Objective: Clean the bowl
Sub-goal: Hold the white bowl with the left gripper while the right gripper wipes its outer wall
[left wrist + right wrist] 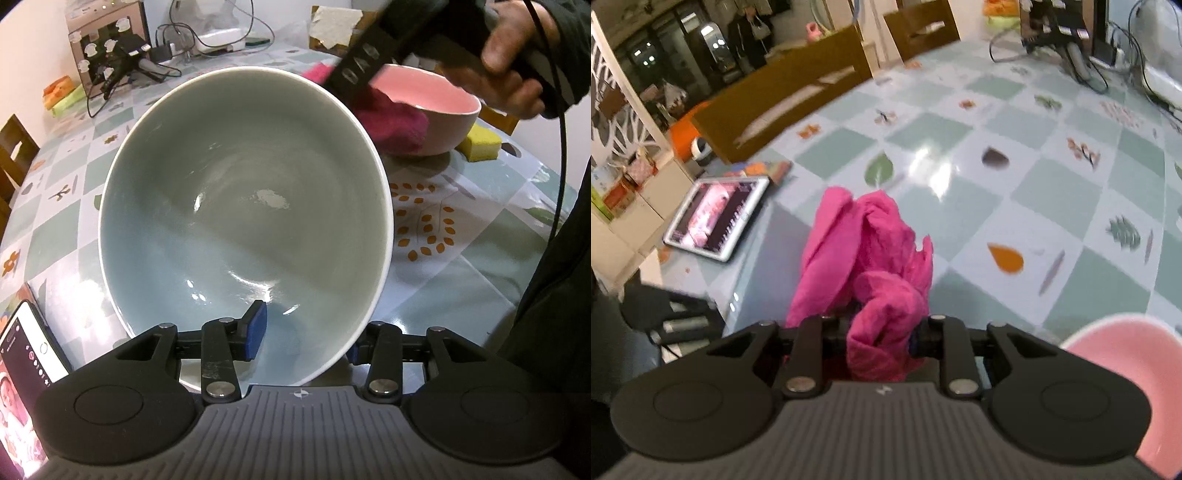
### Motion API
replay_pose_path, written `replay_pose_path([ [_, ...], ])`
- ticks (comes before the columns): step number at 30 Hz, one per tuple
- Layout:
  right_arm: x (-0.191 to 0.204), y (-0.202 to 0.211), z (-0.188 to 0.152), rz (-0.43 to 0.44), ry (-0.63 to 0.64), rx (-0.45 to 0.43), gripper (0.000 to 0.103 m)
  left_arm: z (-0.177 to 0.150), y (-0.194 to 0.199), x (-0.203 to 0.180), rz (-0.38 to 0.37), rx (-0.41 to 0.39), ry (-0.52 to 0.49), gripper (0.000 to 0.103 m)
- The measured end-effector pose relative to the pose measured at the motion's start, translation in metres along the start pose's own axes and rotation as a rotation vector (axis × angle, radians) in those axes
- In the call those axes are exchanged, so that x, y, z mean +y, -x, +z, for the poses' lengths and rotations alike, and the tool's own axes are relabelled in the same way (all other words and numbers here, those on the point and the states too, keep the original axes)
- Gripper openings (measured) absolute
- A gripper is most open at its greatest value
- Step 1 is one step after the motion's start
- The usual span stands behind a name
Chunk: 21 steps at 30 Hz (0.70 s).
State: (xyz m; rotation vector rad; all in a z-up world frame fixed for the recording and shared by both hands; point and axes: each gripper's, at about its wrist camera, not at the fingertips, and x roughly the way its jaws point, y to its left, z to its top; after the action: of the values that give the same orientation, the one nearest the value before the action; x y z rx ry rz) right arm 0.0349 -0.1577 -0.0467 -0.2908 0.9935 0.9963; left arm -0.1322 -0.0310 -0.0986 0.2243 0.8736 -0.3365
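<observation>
A large grey-blue bowl (243, 206) fills the left wrist view, tilted toward the camera, with a small white smear (271, 199) on its bottom. My left gripper (306, 332) is shut on the bowl's near rim, one blue pad (256, 330) inside and the other finger outside. My right gripper (879, 332) is shut on a crumpled magenta cloth (871, 251) and held above the table. In the left wrist view, that cloth (391, 125) hangs just past the bowl's far right rim, under a person's hand (517, 66).
A pink bowl (436, 96) stands behind the cloth, with a yellow sponge (482, 142) to its right. A phone (29, 350) lies at the near left. A lit tablet (716, 218) sits near the table edge by wooden chairs (798, 92). Cables and boxes (110, 55) crowd the far side.
</observation>
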Motion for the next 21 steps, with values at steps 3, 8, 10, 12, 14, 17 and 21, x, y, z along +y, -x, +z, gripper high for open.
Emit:
replay_pose_path([
  [3, 0.0, 0.002, -0.007, -0.003, -0.022, 0.009, 0.025, 0.002, -0.001, 0.001, -0.007, 0.004, -0.014, 0.045],
  [8, 0.003, 0.02, -0.008, 0.011, -0.082, -0.05, 0.025, 0.006, -0.002, 0.004, -0.021, 0.004, -0.04, 0.045],
  [10, 0.008, 0.028, -0.006, 0.009, -0.087, -0.078, 0.025, 0.006, -0.003, 0.005, -0.025, 0.002, -0.048, 0.046],
  [12, 0.01, 0.037, -0.003, 0.014, -0.086, -0.107, 0.025, 0.007, -0.004, 0.006, -0.031, -0.001, -0.057, 0.047],
  [14, 0.013, 0.047, 0.003, 0.027, -0.081, -0.141, 0.025, 0.006, -0.004, 0.007, -0.033, 0.0, -0.073, 0.048],
  [17, 0.015, 0.053, 0.013, 0.017, -0.054, -0.159, 0.025, 0.004, -0.004, 0.008, -0.026, 0.004, -0.068, 0.048],
  [21, 0.014, 0.045, 0.029, 0.01, -0.006, -0.147, 0.025, 0.001, -0.003, 0.008, -0.011, 0.005, -0.052, 0.048],
])
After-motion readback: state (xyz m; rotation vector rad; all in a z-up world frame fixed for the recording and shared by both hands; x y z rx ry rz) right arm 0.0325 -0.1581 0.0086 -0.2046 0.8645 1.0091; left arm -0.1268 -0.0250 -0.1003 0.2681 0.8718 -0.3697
